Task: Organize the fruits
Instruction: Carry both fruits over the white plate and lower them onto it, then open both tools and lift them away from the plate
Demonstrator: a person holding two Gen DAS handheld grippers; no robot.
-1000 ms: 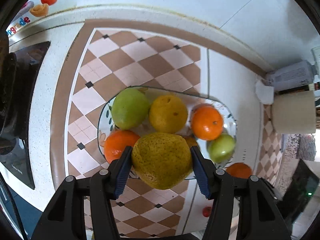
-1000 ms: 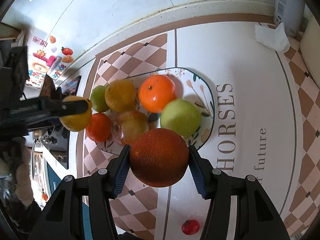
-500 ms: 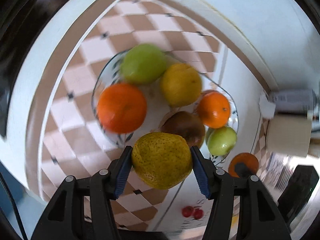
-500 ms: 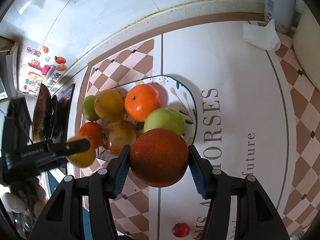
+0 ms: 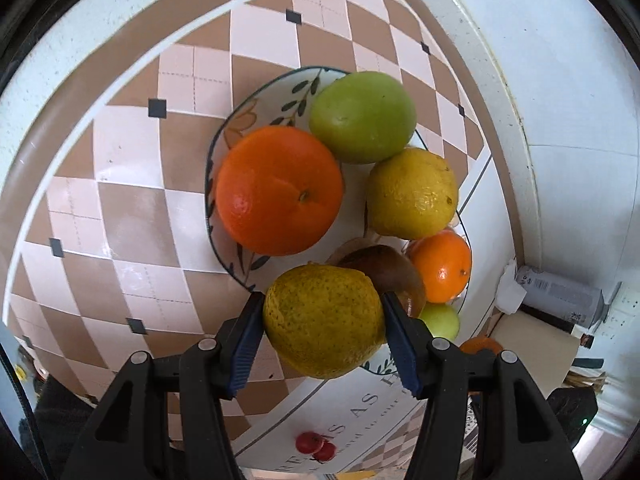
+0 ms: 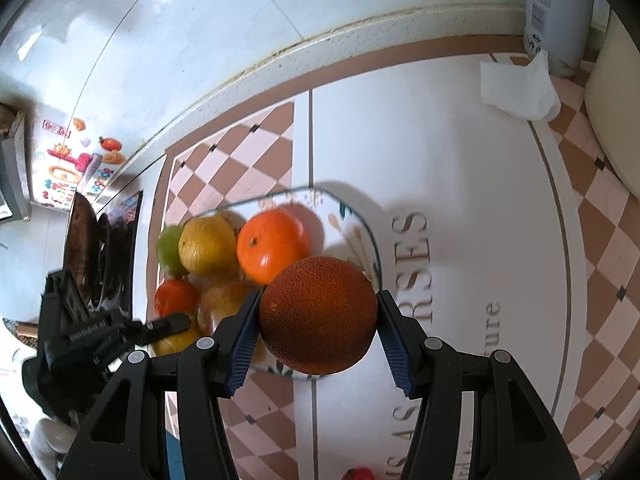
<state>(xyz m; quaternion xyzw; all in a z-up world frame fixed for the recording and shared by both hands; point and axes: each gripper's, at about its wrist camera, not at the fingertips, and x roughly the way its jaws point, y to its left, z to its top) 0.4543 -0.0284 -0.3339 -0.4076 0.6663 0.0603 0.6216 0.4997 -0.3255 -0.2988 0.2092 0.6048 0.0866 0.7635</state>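
Compared with a second ago, the left gripper point(image 5: 323, 330) has come lower and closer to the plate point(image 5: 256, 108), and its view has rolled, so the plate that lay across the middle of the frame now runs from the upper centre down to the lower right. The right gripper point(image 6: 318, 330) has also drifted over the plate's near edge and now hides the green apple that was visible beside it. This suggests that both fruits are being carried in to join the pile, and neither is set down yet. The left gripper is clamped on a yellow-green pear point(image 5: 324, 320), which sits at the lower centre of the left wrist view, above the near rim of the plate. The right gripper grasps a dark orange point(image 6: 318, 314) with a rough reddish-brown skin, at the lower centre of its own view. The pear's peel is dull, speckled and a little lumpy. On the plate lie a smooth bright orange point(image 5: 280, 190), a glossy green apple point(image 5: 362, 116), a dimpled yellow citrus point(image 5: 412, 194), a brown fruit point(image 5: 384, 270) and a small tangerine point(image 5: 442, 266). The plate is glazed ceramic with painted leaves and rests on a mat point(image 5: 132, 184) of brown and pink diamonds. Free space is small, so the fruits may roll when released.
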